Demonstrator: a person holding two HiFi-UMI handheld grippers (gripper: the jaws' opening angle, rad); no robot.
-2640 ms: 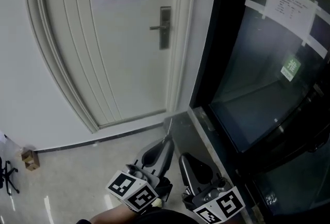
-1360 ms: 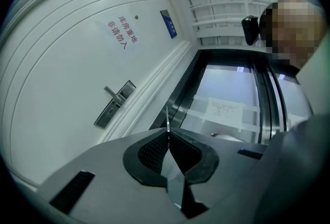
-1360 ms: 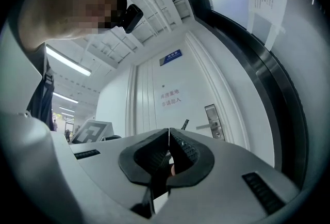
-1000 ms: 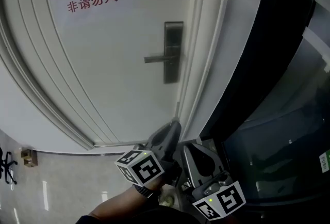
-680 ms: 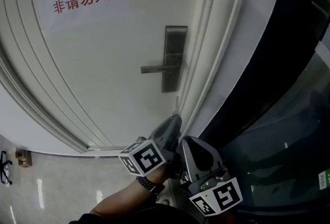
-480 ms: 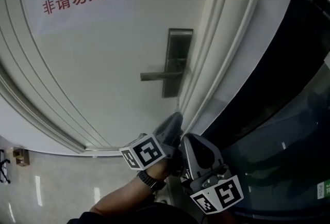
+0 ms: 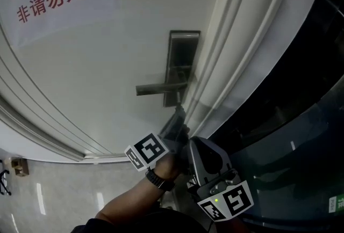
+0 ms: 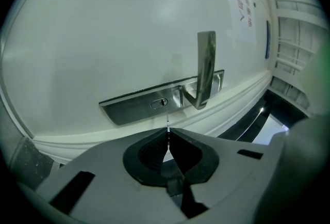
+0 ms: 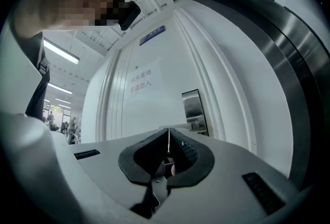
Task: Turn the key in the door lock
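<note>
pinching a thin key [image 8: 167,123] between its closed jaws, left gripper [image 8: 168,135] aiming it just below the keyhole [image 8: 159,102] in the door's lock plate [image 8: 134,109], lever handle [image 8: 206,68] alongside, right gripper [image 9: 168,138] jaws pressed together on nothing

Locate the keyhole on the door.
In the left gripper view, the keyhole sits in the lock plate, just left of the handle and directly above the key in the left tongs.
</note>
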